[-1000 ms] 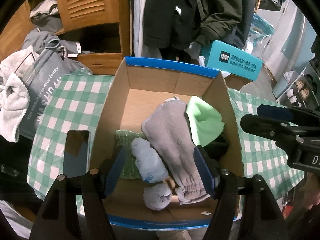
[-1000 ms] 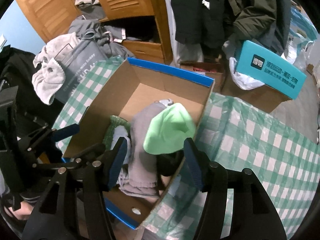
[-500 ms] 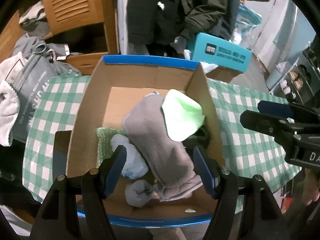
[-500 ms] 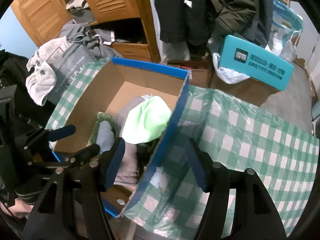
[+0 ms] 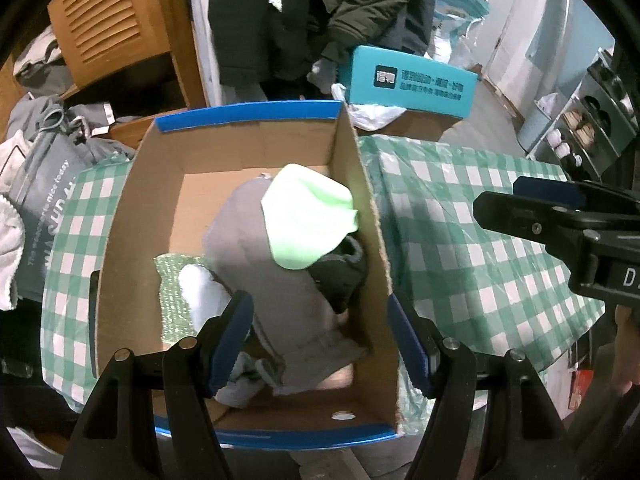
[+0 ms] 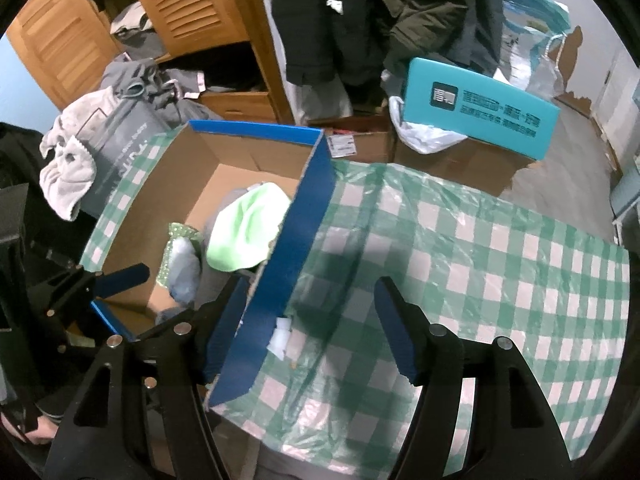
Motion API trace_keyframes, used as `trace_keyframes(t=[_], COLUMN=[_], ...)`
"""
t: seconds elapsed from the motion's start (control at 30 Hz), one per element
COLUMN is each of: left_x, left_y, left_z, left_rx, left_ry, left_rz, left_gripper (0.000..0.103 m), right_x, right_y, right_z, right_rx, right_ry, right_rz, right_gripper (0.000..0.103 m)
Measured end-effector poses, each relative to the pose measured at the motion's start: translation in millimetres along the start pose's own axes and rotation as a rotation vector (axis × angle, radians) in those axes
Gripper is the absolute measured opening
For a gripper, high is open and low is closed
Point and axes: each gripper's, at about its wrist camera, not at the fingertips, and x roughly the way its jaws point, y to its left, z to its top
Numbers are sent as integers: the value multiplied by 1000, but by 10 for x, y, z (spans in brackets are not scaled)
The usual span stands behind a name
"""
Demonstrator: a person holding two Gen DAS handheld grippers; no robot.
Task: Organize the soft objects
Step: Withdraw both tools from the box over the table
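A blue-edged cardboard box (image 5: 256,152) on the checked surface (image 5: 460,240) holds a pale green cloth (image 5: 308,216) draped over a grey garment (image 5: 276,280). The left gripper (image 5: 320,340) hangs above it, fingers apart, empty. The right gripper (image 6: 308,328) straddles the box's right wall, gripping nothing.

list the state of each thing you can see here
blue-edged cardboard box: open, flaps up, holding soft things
light green cloth: in the box, on top of the pile
grey fleece garment: in the box, under the green cloth
left tongs: open, empty
right tongs: open, empty, astride the box's blue wall
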Motion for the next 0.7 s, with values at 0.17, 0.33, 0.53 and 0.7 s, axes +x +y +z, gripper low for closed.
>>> trace_keyframes(t=[0.17,0.33,0.53,0.7], left_x=[39,44,92,95], left_y=[-126,-294,-514,-526], left_z=[-4,-17,-43,-40], left_rx=[-3,8,32,33], left_ry=[22,31,56,74], left_rz=[-38,-87,-124,-116], left_gripper=[71,71,71,71], right_x=[16,14,-8,43], right_y=[-164,-321,-512,-578], right_z=[-91,-166,-247,-330], right_rx=[26,53,88,91], right_ry=[16,21,25,37], right_rz=[-19,-37,-51,-60], right_gripper=[67,67,67,67])
